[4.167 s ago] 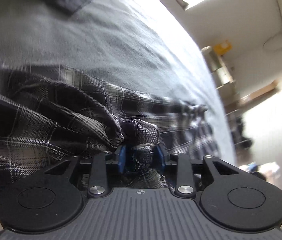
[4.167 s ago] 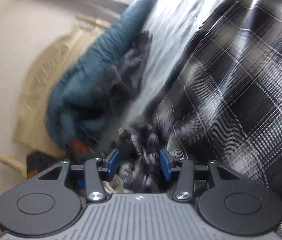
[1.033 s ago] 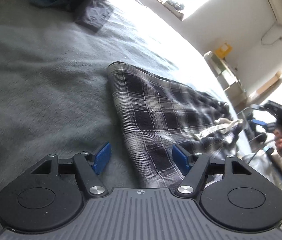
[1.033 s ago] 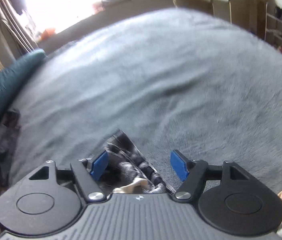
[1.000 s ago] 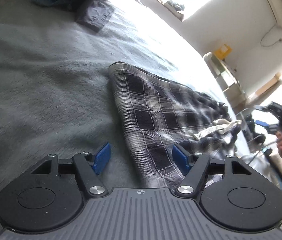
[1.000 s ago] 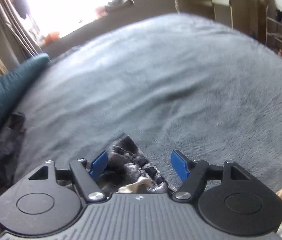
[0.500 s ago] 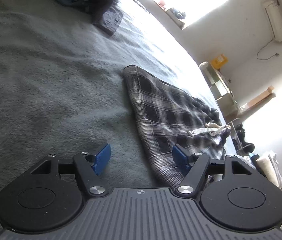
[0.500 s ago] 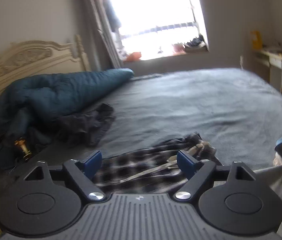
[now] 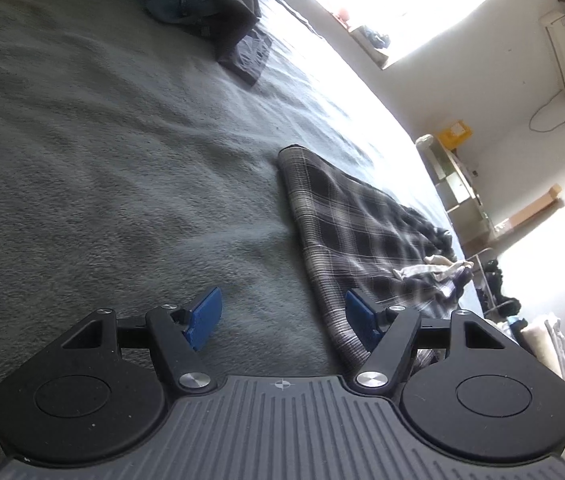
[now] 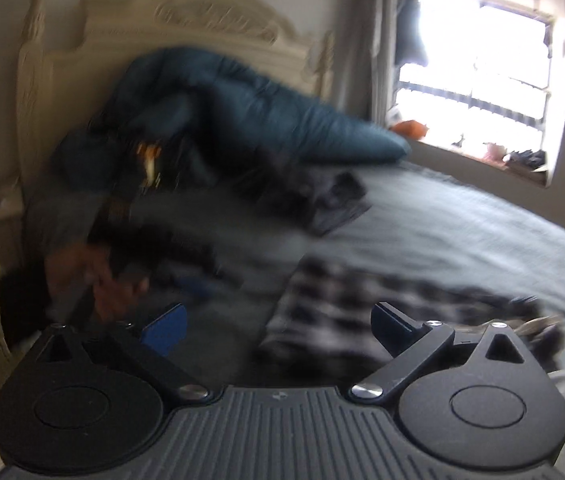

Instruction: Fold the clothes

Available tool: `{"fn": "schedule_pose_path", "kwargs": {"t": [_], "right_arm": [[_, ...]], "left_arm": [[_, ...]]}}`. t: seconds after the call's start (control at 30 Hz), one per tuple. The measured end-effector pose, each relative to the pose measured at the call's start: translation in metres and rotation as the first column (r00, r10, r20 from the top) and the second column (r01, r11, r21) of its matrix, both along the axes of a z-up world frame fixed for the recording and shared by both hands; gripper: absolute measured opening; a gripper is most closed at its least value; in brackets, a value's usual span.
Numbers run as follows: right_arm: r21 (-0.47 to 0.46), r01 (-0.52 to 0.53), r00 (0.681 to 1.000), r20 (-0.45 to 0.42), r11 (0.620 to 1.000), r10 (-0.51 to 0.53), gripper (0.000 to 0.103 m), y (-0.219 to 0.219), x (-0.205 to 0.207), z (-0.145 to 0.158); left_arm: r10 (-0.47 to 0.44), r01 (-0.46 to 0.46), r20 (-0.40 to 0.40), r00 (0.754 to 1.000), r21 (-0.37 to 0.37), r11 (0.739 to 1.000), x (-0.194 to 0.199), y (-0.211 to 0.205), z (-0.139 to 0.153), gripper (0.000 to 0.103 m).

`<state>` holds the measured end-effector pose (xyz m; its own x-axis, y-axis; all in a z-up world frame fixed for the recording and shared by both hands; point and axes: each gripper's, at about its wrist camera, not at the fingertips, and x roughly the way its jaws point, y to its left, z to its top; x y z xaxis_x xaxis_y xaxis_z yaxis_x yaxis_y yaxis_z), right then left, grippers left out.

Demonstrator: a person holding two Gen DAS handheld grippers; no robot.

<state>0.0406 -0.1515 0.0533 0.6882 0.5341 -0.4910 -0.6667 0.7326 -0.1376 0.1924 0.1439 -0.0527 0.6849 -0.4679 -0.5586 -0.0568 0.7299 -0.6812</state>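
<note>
While both claws stand with their blue pads wide apart and nothing between them, the plaid garment lies flat on the grey bed, gripped by neither. At the bottom of the left wrist view the left claw [image 9: 280,318] hovers over bare blanket, its right-hand pad just beside the near hem of the plaid garment [image 9: 356,224], which runs toward the centre right of the frame and ends in a bunched waist with a pale drawstring [image 9: 432,270]. Low in the blurred right wrist view the right claw [image 10: 278,326] hangs empty above the same cloth, seen at lower right. Farther off, a dark heap of clothes [image 9: 218,4] sits at the upper left of the left view, and a teal quilt [image 10: 242,116] leans on the cream headboard [image 10: 186,16] behind it.

The fold looks half made at best. Its bunched waist end is the weak spot: a pinch there may catch only the top layer or the drawstring, so the cloth would drag crooked. The right view's smear suggests a fast swing, which could land the claw off the hem.
</note>
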Motion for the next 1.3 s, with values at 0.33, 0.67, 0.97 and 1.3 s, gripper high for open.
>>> {"fn": "schedule_pose_path", "kwargs": {"t": [0.33,0.67,0.97,1.3], "right_arm": [[-0.285,0.036,0.979,0.202,0.958,0.024,0.091,0.091,0.034,-0.091],[-0.445,0.146,0.942,0.336,0.884,0.013,0.073,0.079,0.044,-0.131],[-0.519,0.178,0.916,0.397,0.836,0.051,0.059,0.083,0.047,-0.144],[-0.507,0.191,0.917,0.398,0.841,0.031,0.021,0.093,0.047,-0.134]], "left_arm": [[-0.017,0.017,-0.009,1.000,-0.007,1.000,0.017,-0.008,-0.009,0.069],[-0.070,0.070,-0.010,0.998,-0.009,0.998,0.089,-0.033,-0.021,0.069],[-0.049,0.048,0.015,0.999,0.023,0.999,0.131,-0.057,-0.027,0.046],[0.042,-0.035,0.051,0.998,-0.139,0.990,0.124,-0.042,-0.038,0.003]]}}
